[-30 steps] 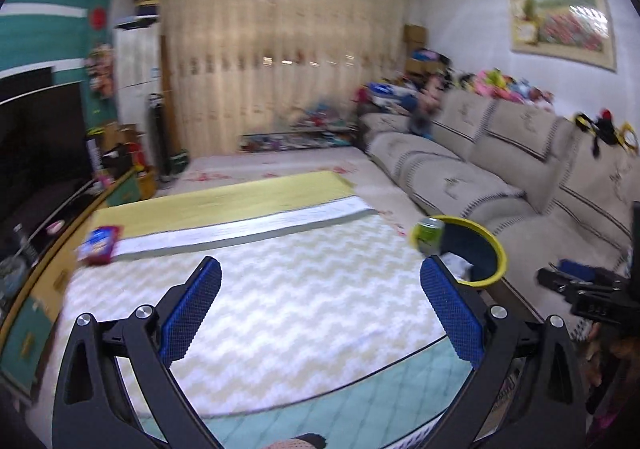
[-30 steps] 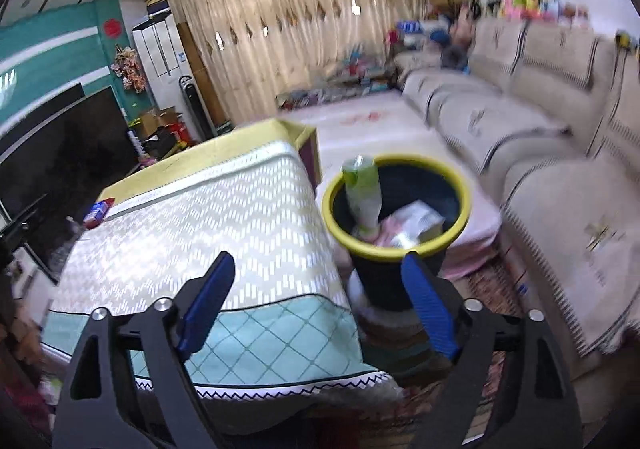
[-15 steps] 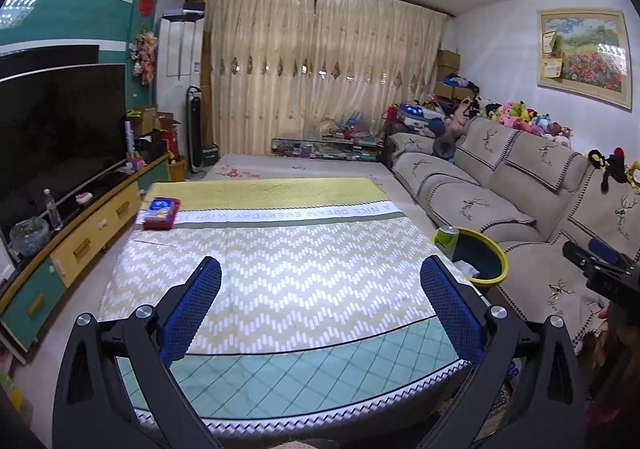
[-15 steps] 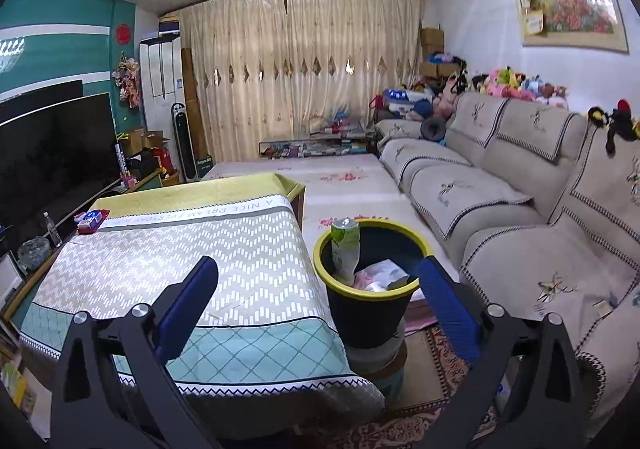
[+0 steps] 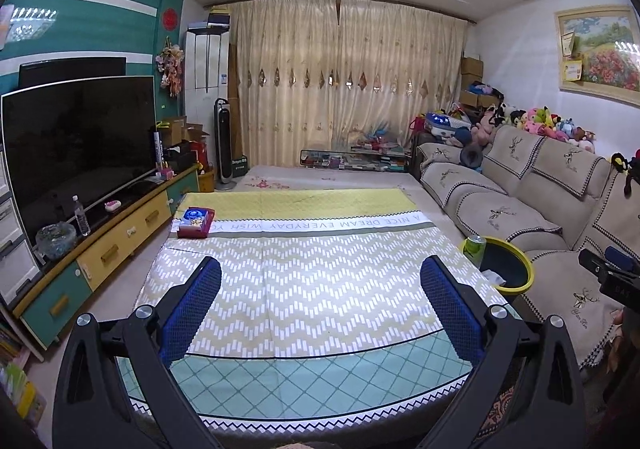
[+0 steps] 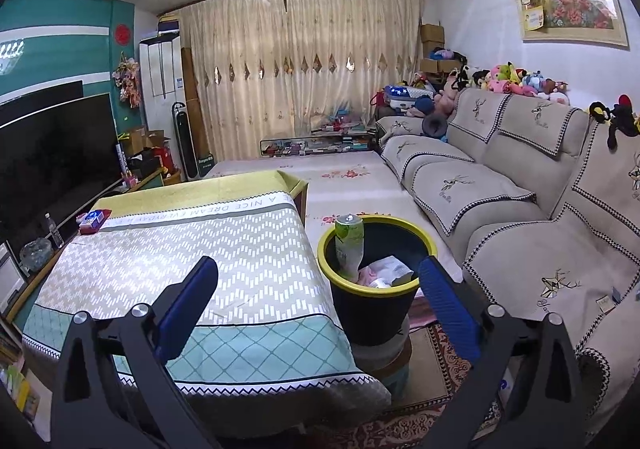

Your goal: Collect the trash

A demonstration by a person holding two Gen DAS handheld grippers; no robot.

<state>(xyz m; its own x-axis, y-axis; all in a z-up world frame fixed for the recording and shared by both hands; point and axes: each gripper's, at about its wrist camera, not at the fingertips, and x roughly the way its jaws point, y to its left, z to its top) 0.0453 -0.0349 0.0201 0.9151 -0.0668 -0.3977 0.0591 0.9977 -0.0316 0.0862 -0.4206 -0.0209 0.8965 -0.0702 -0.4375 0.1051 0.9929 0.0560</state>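
Note:
A black bin with a yellow rim (image 6: 416, 249) stands on a stool between the table and the sofa; it also shows in the left wrist view (image 5: 524, 273). A green can (image 6: 349, 237) leans inside it against the rim, with crumpled paper (image 6: 390, 271) beside it. My right gripper (image 6: 318, 285) is open and empty, held back from the bin. My left gripper (image 5: 320, 285) is open and empty above the near end of the table (image 5: 312, 273). A red and blue packet (image 5: 195, 221) lies at the table's far left corner.
A beige sofa (image 6: 520, 217) runs along the right, with plush toys on its back. A TV (image 5: 76, 145) on a low cabinet (image 5: 112, 245) lines the left wall, with a water bottle (image 5: 81, 216) on it. Curtains and floor clutter lie at the far end.
Both grippers have pulled back and tilted up, away from the bin and table, so the views now take in the whole room. Both stay open and empty.

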